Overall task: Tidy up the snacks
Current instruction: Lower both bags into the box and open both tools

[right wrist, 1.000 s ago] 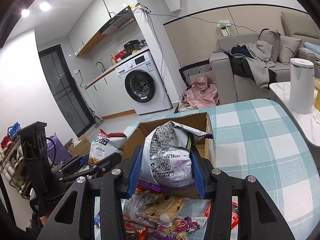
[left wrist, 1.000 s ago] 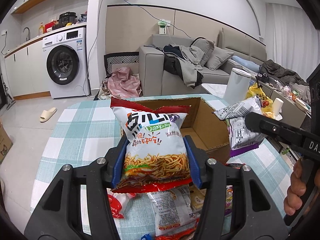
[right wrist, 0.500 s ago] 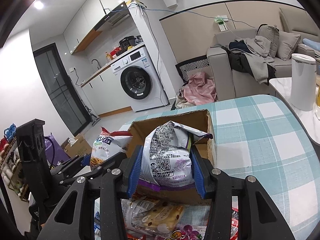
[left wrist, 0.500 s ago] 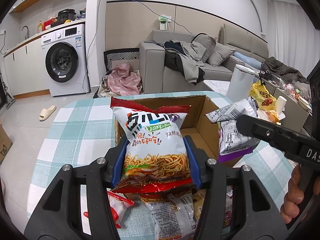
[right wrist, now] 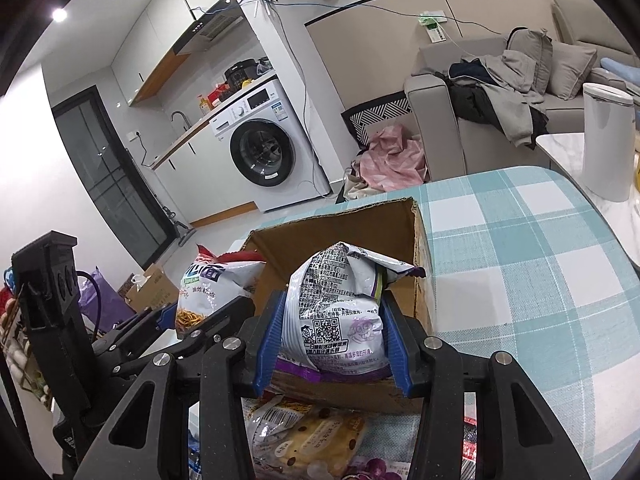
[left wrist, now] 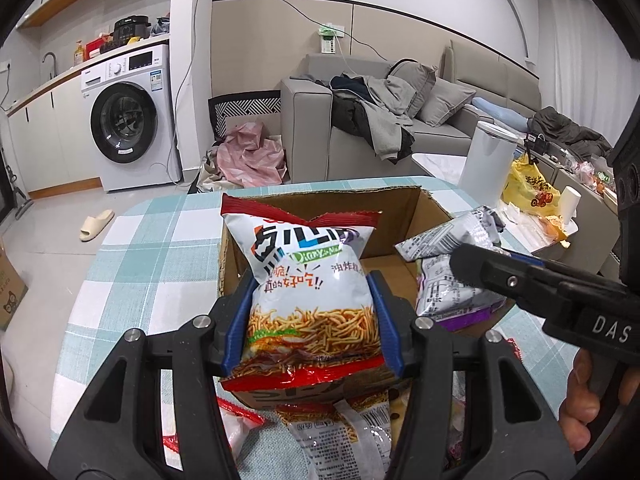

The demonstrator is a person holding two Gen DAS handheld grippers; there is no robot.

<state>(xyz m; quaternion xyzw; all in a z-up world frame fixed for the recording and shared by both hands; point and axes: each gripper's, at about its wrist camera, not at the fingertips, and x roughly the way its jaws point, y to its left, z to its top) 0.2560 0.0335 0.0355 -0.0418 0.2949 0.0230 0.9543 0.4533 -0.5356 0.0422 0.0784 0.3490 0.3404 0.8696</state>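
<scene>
My left gripper is shut on a white and red bag of fried noodle snack, held upright over the near edge of an open cardboard box. My right gripper is shut on a silver and purple snack bag, held above the box's near wall. From the left wrist view, the silver bag hangs at the right, over the box's right side. The noodle bag appears at the left in the right wrist view.
Several loose snack packets lie on the teal checked tablecloth in front of the box, including a bread packet. A person's hand grips the right tool. A white bin stands beyond the table's right edge.
Both grippers have moved forward and slightly down with their bags, and now hang over the box's near edge. The loose packets on the cloth have slid further under the fingers.
</scene>
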